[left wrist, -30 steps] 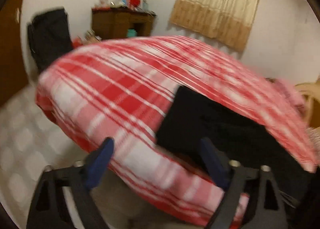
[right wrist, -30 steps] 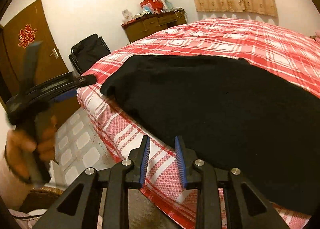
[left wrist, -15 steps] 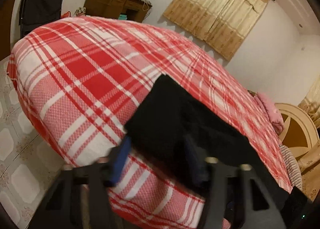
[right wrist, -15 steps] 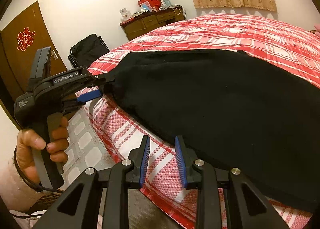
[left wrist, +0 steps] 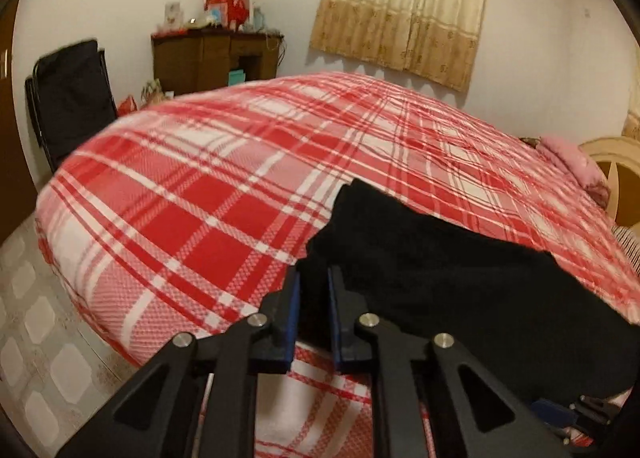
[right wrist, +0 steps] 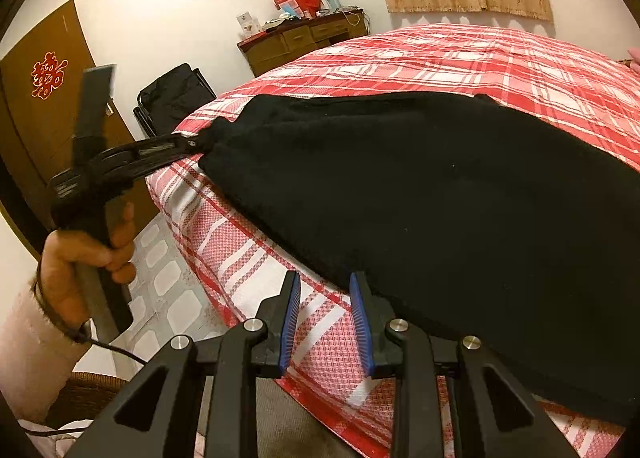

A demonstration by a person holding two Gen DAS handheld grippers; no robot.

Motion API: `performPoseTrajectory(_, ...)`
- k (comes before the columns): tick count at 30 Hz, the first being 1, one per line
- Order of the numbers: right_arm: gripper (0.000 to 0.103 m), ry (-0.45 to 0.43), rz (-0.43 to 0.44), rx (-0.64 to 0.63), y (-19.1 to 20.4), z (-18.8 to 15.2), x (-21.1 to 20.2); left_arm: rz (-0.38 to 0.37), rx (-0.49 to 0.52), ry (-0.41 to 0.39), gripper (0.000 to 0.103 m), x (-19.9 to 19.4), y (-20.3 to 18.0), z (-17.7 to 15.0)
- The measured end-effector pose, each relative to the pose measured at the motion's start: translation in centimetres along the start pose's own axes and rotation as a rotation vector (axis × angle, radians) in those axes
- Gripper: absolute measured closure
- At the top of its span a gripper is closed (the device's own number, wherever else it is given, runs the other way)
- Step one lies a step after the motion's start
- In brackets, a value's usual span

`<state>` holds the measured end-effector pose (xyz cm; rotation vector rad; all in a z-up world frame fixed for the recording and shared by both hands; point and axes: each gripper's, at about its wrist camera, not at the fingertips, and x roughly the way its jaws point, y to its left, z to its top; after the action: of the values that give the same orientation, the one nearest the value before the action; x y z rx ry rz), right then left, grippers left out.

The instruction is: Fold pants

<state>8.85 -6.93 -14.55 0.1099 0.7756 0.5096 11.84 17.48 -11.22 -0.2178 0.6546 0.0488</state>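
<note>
Left gripper (left wrist: 313, 290) clamped on black pants (right wrist: 440, 194) corner, angled downward.

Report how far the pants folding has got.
Done: the black pants are spread flat on the plaid bed; no fold shows yet. In hand: the left gripper has just been closing and now pinches the pants' end corner, with cloth between its fingers. The right gripper hangs partly open at the near edge, gripping nothing. Left: every fold.
</note>
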Motion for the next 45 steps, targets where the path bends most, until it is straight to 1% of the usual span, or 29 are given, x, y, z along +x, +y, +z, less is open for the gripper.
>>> performPoseTrajectory(1,0.075,-0.006,0.002,-0.001,0.0,0.0,-0.2,-0.008,-0.005,-0.001,0.085,-0.2,0.2,0.1)
performPoseTrajectory(2,0.075,-0.016,0.004,-0.003,0.1,0.1,-0.5,-0.006,0.0,0.004,0.081,-0.5,0.2,0.2)
performPoseTrajectory(3,0.075,-0.031,0.005,-0.005,0.1,0.1,-0.9,0.015,0.01,0.016,0.067,-0.9,0.4,0.3)
performPoseTrajectory(4,0.075,-0.061,0.006,-0.009,0.2,0.2,-1.6,0.058,0.019,0.027,0.05,-1.5,0.6,0.5)
performPoseTrajectory(5,0.075,-0.081,0.007,-0.01,0.2,0.3,-2.1,0.095,0.017,0.011,0.044,-2.3,0.9,0.7)
performPoseTrajectory(6,0.075,-0.107,0.003,-0.009,0.1,0.4,-2.6,0.117,0.019,-0.021,0.041,-3.2,1.1,0.6)
performPoseTrajectory(8,0.075,-0.134,-0.019,0.005,-0.3,0.6,-3.1,0.161,0.053,-0.088,0.041,-4.6,0.7,1.1)
performPoseTrajectory(9,0.075,-0.133,-0.03,0.019,-0.6,0.6,-3.0,0.168,0.095,-0.125,0.041,-5.2,-0.1,1.5)
performPoseTrajectory(11,0.075,-0.102,-0.038,0.062,-1.5,0.5,-2.4,0.158,0.148,-0.166,0.041,-5.5,-1.4,1.8)
performPoseTrajectory(13,0.075,-0.066,-0.041,0.106,-2.4,0.2,-1.9,0.126,0.216,-0.185,0.041,-5.4,-3.7,2.0)
performPoseTrajectory(15,0.075,-0.07,-0.045,0.125,-2.9,0.2,-2.5,0.098,0.279,-0.194,0.041,-4.4,-5.9,1.7)
performPoseTrajectory(16,0.075,-0.091,-0.066,0.133,-3.2,0.4,-3.5,0.101,0.29,-0.186,0.041,-3.7,-6.3,1.6)
performPoseTrajectory(18,0.075,-0.138,-0.1,0.152,-4.0,0.8,-5.6,0.131,0.291,-0.108,0.041,-1.2,-7.1,1.2)
performPoseTrajectory(20,0.075,-0.197,-0.141,0.2,-5.8,1.1,-8.9,0.149,0.268,-0.007,0.041,1.5,-6.8,0.5)
performPoseTrajectory(21,0.075,-0.228,-0.168,0.238,-7.3,1.1,-11.0,0.182,0.274,0.019,0.041,2.4,-6.5,-0.1)
performPoseTrajectory(22,0.073,-0.25,-0.193,0.265,-8.3,1.0,-12.7,0.206,0.311,-0.01,0.038,2.6,-6.8,-0.5)
performPoseTrajectory(23,0.062,-0.281,-0.233,0.302,-10.0,0.7,-15.0,0.227,0.353,-0.031,0.036,2.5,-7.2,-0.8)
performPoseTrajectory(24,0.057,-0.311,-0.269,0.332,-11.4,0.4,-17.0,0.253,0.386,-0.03,0.033,2.6,-7.5,-1.0)
performPoseTrajectory(25,0.047,-0.358,-0.333,0.375,-13.4,-0.3,-19.9,0.26,0.391,-0.023,0.032,2.5,-7.5,-1.0)
performPoseTrajectory(27,0.046,-0.414,-0.444,0.429,-16.2,-1.4,-24.4,0.232,0.344,-0.019,0.032,1.8,-7.1,-0.6)
performPoseTrajectory(30,0.046,-0.503,-0.62,0.527,-20.3,-4.1,-31.5,0.159,0.231,-0.037,0.028,-0.5,-6.6,0.0)
performPoseTrajectory(32,0.046,-0.579,-0.765,0.614,-23.2,-7.1,-36.8,0.119,0.177,-0.048,0.024,-1.6,-6.9,-0.2)
performPoseTrajectory(33,0.046,-0.603,-0.829,0.66,-24.4,-8.6,-38.8,0.094,0.165,-0.047,0.017,-1.8,-7.5,-0.5)
performPoseTrajectory(34,0.046,-0.625,-0.873,0.702,-25.4,-9.9,-40.4,0.061,0.155,-0.044,0.011,-2.2,-8.0,-0.8)
performPoseTrajectory(35,0.046,-0.651,-0.911,0.753,-26.5,-11.7,-42.1,0.034,0.154,-0.043,0.01,-2.5,-8.7,-1.2)
performPoseTrajectory(37,0.046,-0.653,-0.954,0.823,-28.4,-14.5,-43.9,0.003,0.173,-0.038,0.01,-2.4,-10.4,-1.7)
performPoseTrajectory(40,0.046,-0.622,-0.928,0.853,-30.2,-16.8,-44.2,-0.023,0.219,-0.012,0.01,-2.5,-12.6,-2.5)
performPoseTrajectory(43,0.046,-0.56,-0.921,0.82,-30.6,-17.2,-42.9,-0.034,0.271,-0.001,0.01,-3.0,-15.0,-3.6)
performPoseTrajectory(45,0.046,-0.566,-0.908,0.773,-30.3,-16.7,-42.4,-0.045,0.291,0.017,0.009,-3.0,-15.9,-4.2)
